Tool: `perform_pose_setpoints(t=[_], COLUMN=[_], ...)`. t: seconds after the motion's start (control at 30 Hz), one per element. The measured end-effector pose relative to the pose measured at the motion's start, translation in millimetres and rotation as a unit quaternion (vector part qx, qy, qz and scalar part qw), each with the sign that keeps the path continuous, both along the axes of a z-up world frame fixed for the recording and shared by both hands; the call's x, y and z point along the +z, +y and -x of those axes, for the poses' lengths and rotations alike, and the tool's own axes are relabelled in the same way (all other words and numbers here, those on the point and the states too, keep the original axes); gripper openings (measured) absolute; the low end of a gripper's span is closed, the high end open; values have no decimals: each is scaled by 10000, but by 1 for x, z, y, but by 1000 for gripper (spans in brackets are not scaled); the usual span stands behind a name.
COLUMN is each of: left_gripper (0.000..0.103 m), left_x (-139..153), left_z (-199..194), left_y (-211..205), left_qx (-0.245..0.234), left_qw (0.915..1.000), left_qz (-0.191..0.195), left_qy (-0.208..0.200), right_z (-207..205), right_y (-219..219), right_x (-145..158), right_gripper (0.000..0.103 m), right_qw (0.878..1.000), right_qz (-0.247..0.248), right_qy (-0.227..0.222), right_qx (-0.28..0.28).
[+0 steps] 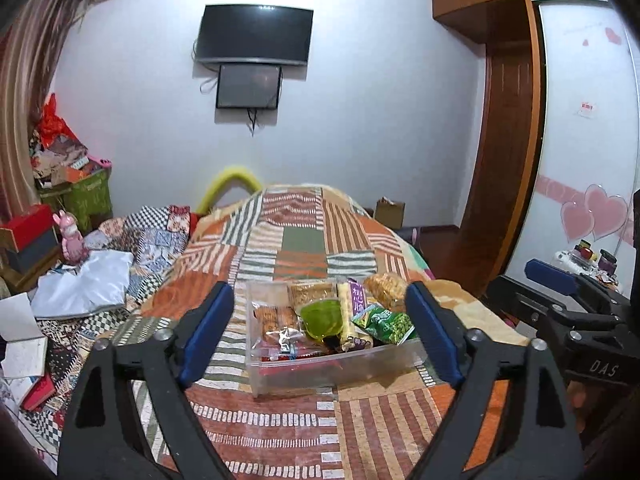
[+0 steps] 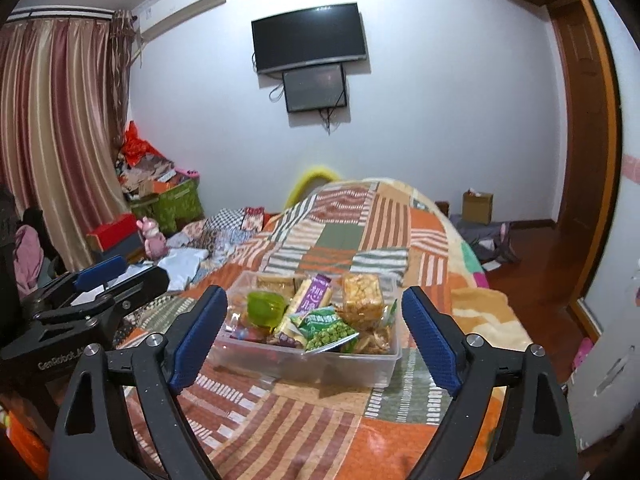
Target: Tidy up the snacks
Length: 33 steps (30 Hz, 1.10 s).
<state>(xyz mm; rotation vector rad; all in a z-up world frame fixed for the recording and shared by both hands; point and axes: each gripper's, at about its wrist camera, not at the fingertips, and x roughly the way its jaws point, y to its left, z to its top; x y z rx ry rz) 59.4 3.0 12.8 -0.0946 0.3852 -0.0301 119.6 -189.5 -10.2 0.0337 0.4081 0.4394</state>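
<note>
Squarely ahead of both grippers, the clear plastic box (image 1: pixel 340 372) of snacks sits on the patchwork bedspread (image 1: pixel 304 240), with a green cup (image 1: pixel 322 316), a green pea packet (image 1: pixel 384 324) and a purple bar (image 1: pixel 357 300) inside. Both the left gripper (image 1: pixel 320 336) and the right gripper (image 2: pixel 316 332) hang with jaws spread wide — empty, short of the box. Only the left view shows the wardrobe door (image 1: pixel 588 160) with pink hearts — the right view alone shows the striped curtains (image 2: pixel 52 120).
</note>
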Motion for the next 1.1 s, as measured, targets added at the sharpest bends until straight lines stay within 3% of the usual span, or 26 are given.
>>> perform_pose_setpoints(t=[0.17,1.1], left_gripper=[98,99], left_x=[5,2], left_z=[14,24], left_y=[1,-3], left_qx=[34,-21], left_qw=[9999,9999], left_qz=[12,13], left_qy=[-105,-118], right_z=[16,25], right_y=[-2,-3], right_x=[7,7], right_gripper=[102,103], right_qw=[9995,9995], right_qz=[14,-12], right_qy=[-217,-242], right_qx=[-224,-195])
